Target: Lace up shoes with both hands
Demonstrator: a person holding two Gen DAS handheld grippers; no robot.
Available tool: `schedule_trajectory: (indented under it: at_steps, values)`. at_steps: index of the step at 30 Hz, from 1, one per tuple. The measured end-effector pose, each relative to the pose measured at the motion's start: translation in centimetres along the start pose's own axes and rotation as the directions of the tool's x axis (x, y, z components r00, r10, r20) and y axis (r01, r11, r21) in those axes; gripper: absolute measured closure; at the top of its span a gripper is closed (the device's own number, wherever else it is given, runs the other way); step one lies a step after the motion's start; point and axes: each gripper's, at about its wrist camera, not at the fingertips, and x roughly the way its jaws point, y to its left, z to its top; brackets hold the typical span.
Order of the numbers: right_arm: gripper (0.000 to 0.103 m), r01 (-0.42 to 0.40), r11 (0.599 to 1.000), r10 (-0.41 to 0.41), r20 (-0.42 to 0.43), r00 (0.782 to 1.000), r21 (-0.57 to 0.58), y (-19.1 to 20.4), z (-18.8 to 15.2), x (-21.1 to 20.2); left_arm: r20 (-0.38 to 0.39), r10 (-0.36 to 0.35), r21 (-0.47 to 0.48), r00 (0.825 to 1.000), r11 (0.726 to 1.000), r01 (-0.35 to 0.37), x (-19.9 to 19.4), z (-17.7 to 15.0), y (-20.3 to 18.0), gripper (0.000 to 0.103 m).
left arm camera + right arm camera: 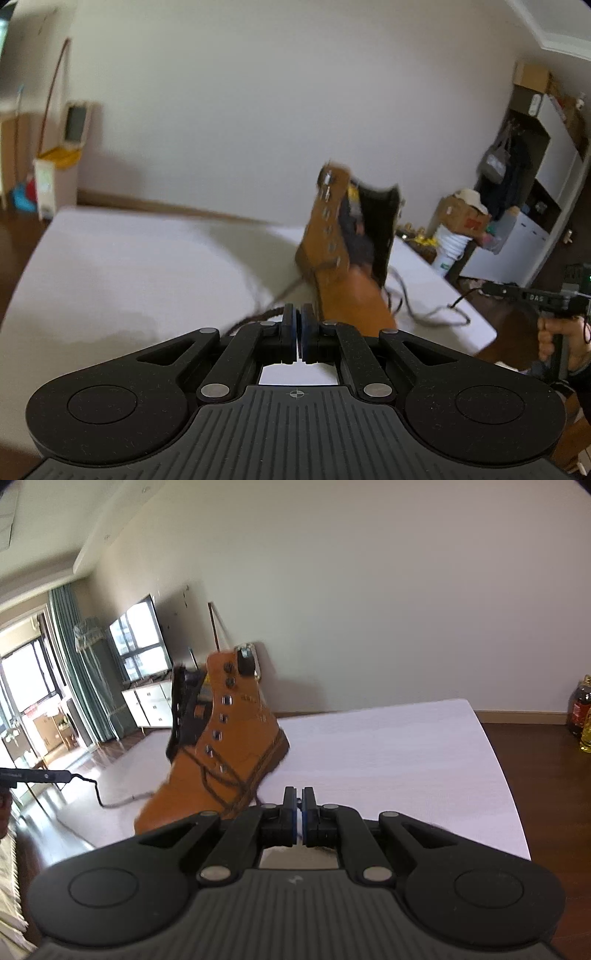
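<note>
Boot (pixel 225 753) is seen tilted on the white table (pixel 406 760), laced only through its lowest eyelets; the upper ones are bare. Brown lace (pixel 225 786) is led toward both grippers, left (pixel 298 332) and right (pixel 298 812), whose jaws are closed, apparently each pinching a lace end.

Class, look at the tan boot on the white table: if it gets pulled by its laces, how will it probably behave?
The boot is tall and already leans with its sole off flat on the table, so it probably tips easily. Its thick leather and chunky sole suggest a stiff, fairly heavy body. The laces look thin and floppy, likely to go slack.
</note>
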Motion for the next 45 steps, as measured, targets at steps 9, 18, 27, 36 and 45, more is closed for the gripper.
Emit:
schedule_trajectory:
  at_steps: [9, 18, 27, 36, 45]
  values:
    - [0.100, -0.027, 0.999, 0.026, 0.010, 1.000, 0.020, 5.1, 11.6, -4.0, 0.125, -0.105, -0.061, 0.987, 0.992, 0.114, -6.0, 12.2, -1.2, 0.101]
    - [0.100, 0.060, 0.997, -0.065, 0.132, 0.989, 0.045, 18.3, 23.3, -15.2, 0.289, -0.213, 0.013, 0.933, 0.976, 0.218, -19.0, 22.8, -1.4, 0.101]
    - [0.100, -0.040, 0.996, 0.065, 0.326, 0.943, -0.084, 20.1, 27.3, -24.4, 0.412, -0.079, 0.000, 0.908, 0.996, 0.087, -25.8, 22.2, -6.4, 0.101]
    - [0.100, -0.082, 0.978, 0.141, 0.314, 0.939, -0.193, 23.1, 27.3, -29.3, 0.369, -0.223, 0.211, 0.902, 0.966, 0.152, -29.1, 23.0, -16.4, 0.101]
    - [0.100, -0.008, 0.964, 0.033, 0.090, 0.995, -0.267, 26.6, 24.2, -29.7, 0.122, -0.132, 0.387, 0.984, 0.919, 0.076, -28.6, 19.1, -22.4, 0.101]
